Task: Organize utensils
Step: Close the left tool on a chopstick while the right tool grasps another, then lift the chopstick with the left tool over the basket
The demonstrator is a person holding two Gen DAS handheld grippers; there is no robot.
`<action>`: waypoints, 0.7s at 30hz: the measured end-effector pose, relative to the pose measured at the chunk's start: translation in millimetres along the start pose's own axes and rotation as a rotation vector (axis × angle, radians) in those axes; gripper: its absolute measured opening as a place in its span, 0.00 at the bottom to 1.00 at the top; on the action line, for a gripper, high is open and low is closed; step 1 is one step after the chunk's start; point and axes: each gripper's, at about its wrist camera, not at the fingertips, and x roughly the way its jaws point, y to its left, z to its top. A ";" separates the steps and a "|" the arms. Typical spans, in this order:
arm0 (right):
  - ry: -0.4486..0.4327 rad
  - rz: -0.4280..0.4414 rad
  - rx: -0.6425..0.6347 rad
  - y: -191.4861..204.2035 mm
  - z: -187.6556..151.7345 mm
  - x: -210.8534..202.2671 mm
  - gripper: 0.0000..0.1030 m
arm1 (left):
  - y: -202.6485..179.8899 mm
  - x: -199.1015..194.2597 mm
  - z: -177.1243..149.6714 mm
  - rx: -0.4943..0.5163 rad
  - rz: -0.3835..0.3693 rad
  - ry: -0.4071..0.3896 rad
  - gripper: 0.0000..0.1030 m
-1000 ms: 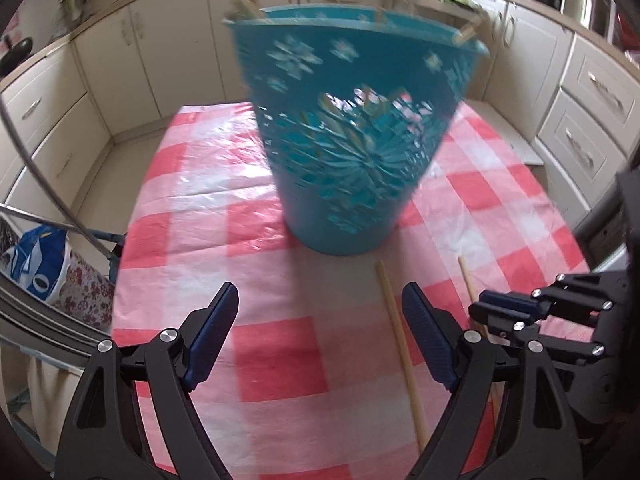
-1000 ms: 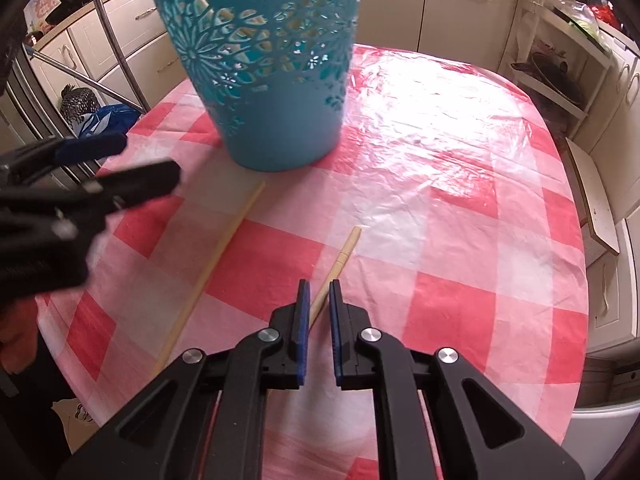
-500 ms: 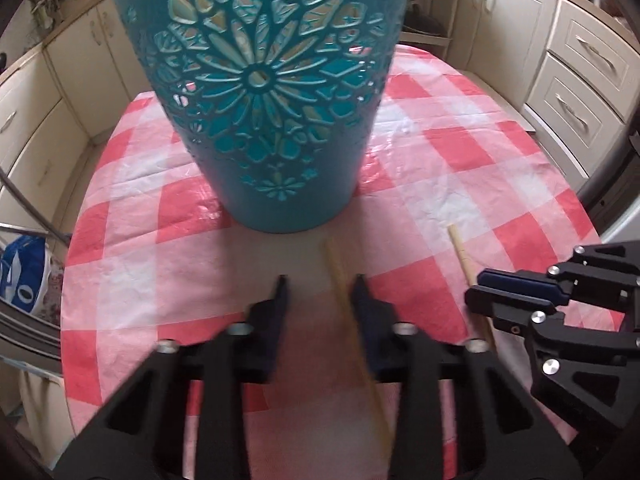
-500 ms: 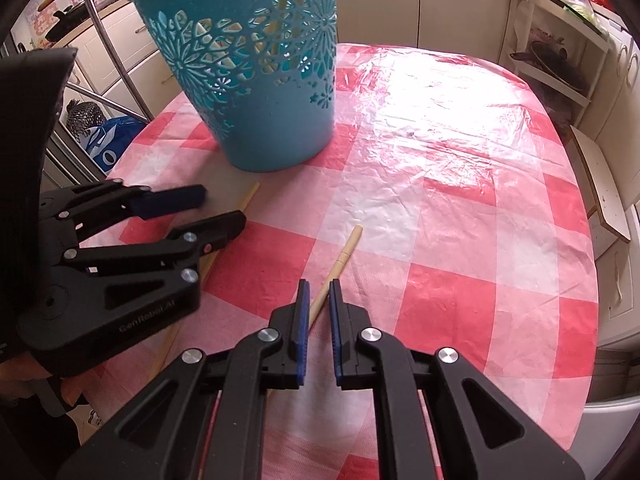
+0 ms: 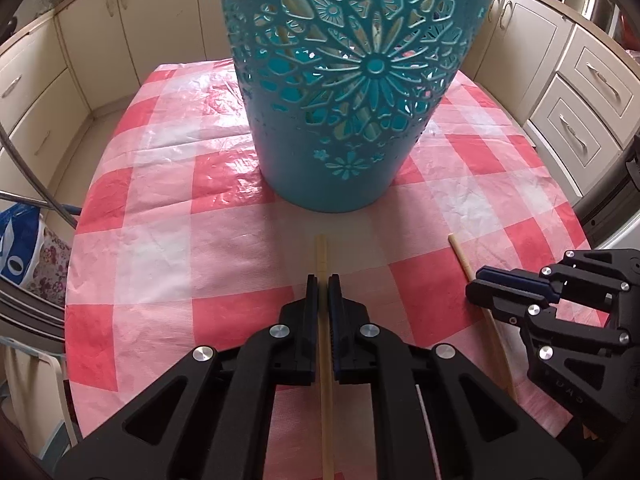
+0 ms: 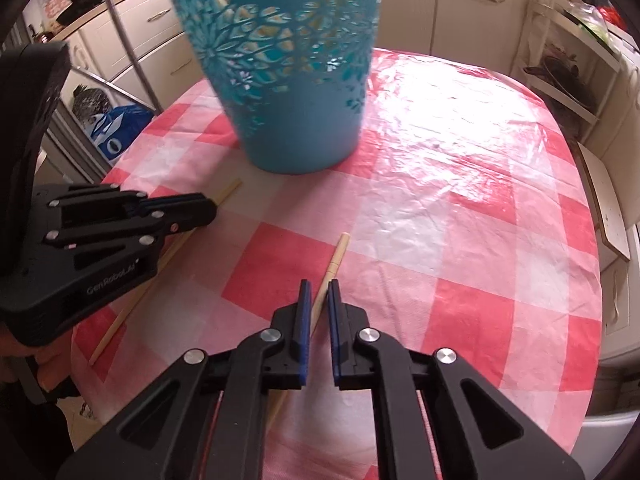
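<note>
- Chopsticks: two lie on the checked tablecloth (image 5: 168,240), both at 6 o'clock of the teal cut-out basket (image 5: 352,80). The left chopstick (image 5: 322,256) points straight at the basket's base and stops just short of it; the right chopstick (image 6: 338,254) lies apart from it, toward 4 o'clock of the basket in the left wrist view.
- Left gripper (image 5: 323,286): its fingers are clenched on the left chopstick, the stick running between the pads and out past the tips.
- Right gripper (image 6: 317,292): its fingers are nearly together with the right chopstick threading the narrow gap; I cannot tell whether the pads actually pinch it or only straddle it.
- Progress, as I judge it: pale sticks show through the basket's cut-outs, so some utensils appear to be stowed already. These two are not yet in; both look to be at the pick-up stage, with lifting and dropping into the basket left to do.
- What each view adds: the left wrist view shows the contents behind the basket's floral holes and the firm pinch on the left chopstick. The right wrist view shows that same chopstick's full length passing beneath the left gripper to its far end at 8 o'clock, plus the broad bare cloth at 3 o'clock of the basket.
</note>
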 end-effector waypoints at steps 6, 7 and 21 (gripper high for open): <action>0.004 -0.012 0.010 -2.7 3.8 2.4 0.09 | -4.8 3.4 2.7 0.018 0.009 0.000 0.08; 0.003 -0.020 -0.001 -1.1 3.7 2.5 0.09 | -5.4 3.5 2.6 0.025 0.010 -0.004 0.08; 0.011 -0.041 -0.037 6.3 4.8 4.4 0.06 | 2.1 3.2 0.9 0.001 -0.029 -0.007 0.06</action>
